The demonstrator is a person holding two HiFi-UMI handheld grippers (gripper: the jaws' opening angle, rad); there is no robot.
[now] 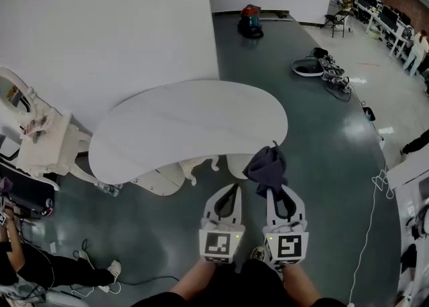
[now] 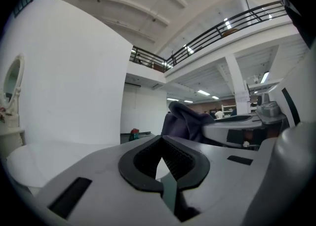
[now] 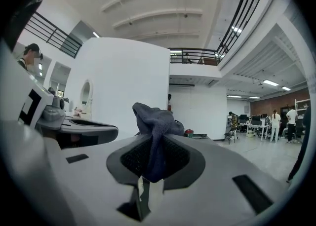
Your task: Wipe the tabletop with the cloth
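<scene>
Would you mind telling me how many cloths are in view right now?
1. The dark cloth is pinched between the right gripper's fingers, bunched just off the white table's near edge. None lies on the tabletop, though another could be hidden out of view.

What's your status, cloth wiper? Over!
Left gripper shut, empty. Right gripper shut on the cloth, near the tabletop edge. Tabletop bare, nothing in the way.

bright, even ceiling light; soft shadows under the table (image 1: pixel 188 125); glare on the far floor; strong fisheye bending, dark corners.
</scene>
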